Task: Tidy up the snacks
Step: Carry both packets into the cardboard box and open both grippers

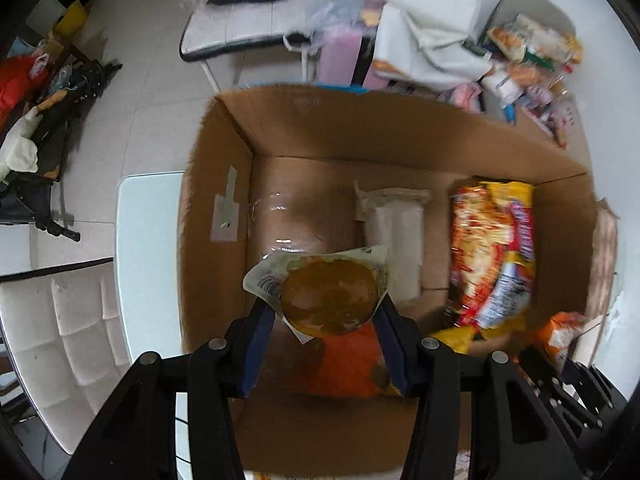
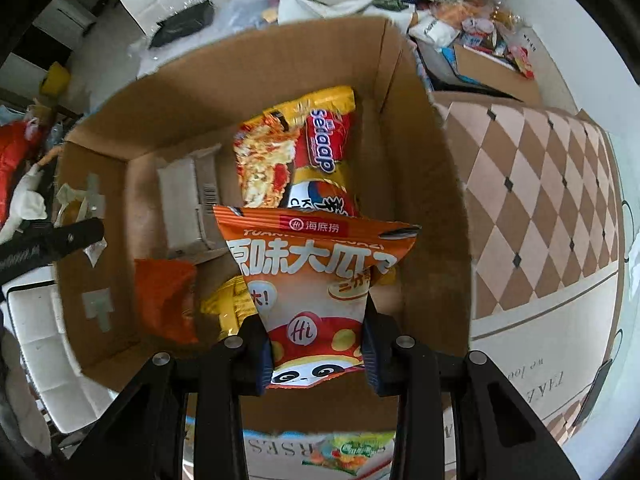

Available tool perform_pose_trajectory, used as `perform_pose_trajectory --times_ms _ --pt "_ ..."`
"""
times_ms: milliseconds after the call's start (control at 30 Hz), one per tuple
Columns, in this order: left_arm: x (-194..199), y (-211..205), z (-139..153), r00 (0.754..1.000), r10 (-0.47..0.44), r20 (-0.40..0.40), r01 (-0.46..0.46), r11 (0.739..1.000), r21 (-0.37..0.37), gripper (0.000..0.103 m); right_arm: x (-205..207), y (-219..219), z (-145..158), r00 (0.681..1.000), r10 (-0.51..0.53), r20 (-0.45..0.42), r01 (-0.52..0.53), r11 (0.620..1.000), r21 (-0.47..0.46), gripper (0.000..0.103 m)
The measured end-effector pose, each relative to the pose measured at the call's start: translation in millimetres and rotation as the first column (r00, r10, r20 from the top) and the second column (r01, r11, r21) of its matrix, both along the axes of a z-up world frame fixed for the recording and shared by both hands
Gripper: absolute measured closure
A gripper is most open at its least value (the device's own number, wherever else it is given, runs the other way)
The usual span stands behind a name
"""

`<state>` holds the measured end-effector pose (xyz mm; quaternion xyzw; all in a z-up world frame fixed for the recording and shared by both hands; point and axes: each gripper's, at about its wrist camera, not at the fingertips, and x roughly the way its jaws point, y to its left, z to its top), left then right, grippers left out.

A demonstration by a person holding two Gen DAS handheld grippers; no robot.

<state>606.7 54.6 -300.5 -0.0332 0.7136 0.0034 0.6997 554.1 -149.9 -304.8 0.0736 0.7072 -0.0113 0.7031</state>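
Both grippers hang over the open cardboard box [image 1: 280, 128], each carrying 1 snack, so this looks like the loading stage of the tidy-up.

The left gripper [image 1: 328, 308] is pinching a clear-wrapped round brown pastry [image 1: 330, 298] between its 2 blue pads, gripping it across the middle so the wrapper's loose edges flare out in front. It hovers above the near left part of the box floor, over bare cardboard and a strip of clear tape, with an orange packet [image 1: 352, 360] lying beneath it against the near wall.

The right gripper [image 2: 318, 344] is clamped on the lower end of an orange sunflower-seed bag [image 2: 316, 272], the panda print sitting between the pads and the rest of the bag sticking forward. Held by 1 end like this, the bag can probably be laid down flat along the box floor.

Already inside are a yellow-and-red Sedaap noodle pack [image 2: 296, 148] lying lengthwise along the right wall, a white wrapped packet [image 1: 394, 224] just left of it near the far wall, and a yellow packet [image 2: 224, 304] near the front. The items lie side by side, which suggests rows are being built; the free floor on the left seems the natural spot for the pastry.

More unsorted snacks [image 1: 532, 56] are heaped on the white table beyond the box's far right corner.
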Motion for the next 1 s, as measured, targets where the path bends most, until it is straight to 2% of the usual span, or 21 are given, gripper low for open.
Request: perform_pose_trajectory --times_ms 200,333,400,433,567,733,867,1000 --pt "13.1 5.4 -29.0 0.999 0.005 -0.041 -0.004 0.999 0.043 0.055 4.0 0.5 -27.7 0.999 0.003 -0.035 -0.003 1.000 -0.012 0.065" --pt "13.8 1.0 -34.3 0.998 -0.023 -0.051 0.027 0.996 0.089 0.053 7.6 -0.4 -44.1 0.997 0.027 -0.076 -0.028 1.000 -0.004 0.064" --pt "13.2 -2.8 -33.6 0.998 -0.036 -0.052 0.040 0.996 0.083 0.052 8.7 0.3 -52.3 0.992 0.049 -0.117 -0.048 0.999 0.011 0.051" --pt "13.6 -4.3 -33.9 0.997 -0.040 -0.058 0.044 0.997 0.068 0.052 9.1 1.5 -54.2 0.990 0.063 -0.127 -0.061 0.998 0.014 0.030" --pt "14.0 -3.3 -32.2 0.999 -0.026 -0.045 0.028 0.999 0.045 0.051 7.1 10.9 -51.9 0.986 0.108 -0.130 -0.107 0.994 0.011 0.013" --pt "12.7 2.3 -23.8 1.000 -0.006 -0.020 0.007 1.000 0.031 0.049 8.0 7.1 -44.8 0.991 0.080 -0.108 -0.080 0.997 0.005 0.013" --pt "6.1 3.6 -10.4 1.000 0.001 -0.003 -0.001 1.000 0.020 0.043 5.1 -1.0 -37.3 0.994 0.062 -0.093 -0.062 0.998 0.009 0.013" --pt "-6.2 3.2 5.4 0.999 0.008 0.033 -0.007 1.000 -0.005 0.043 1.9 -3.9 -23.1 0.996 0.072 -0.054 -0.073 0.997 -0.006 0.013"
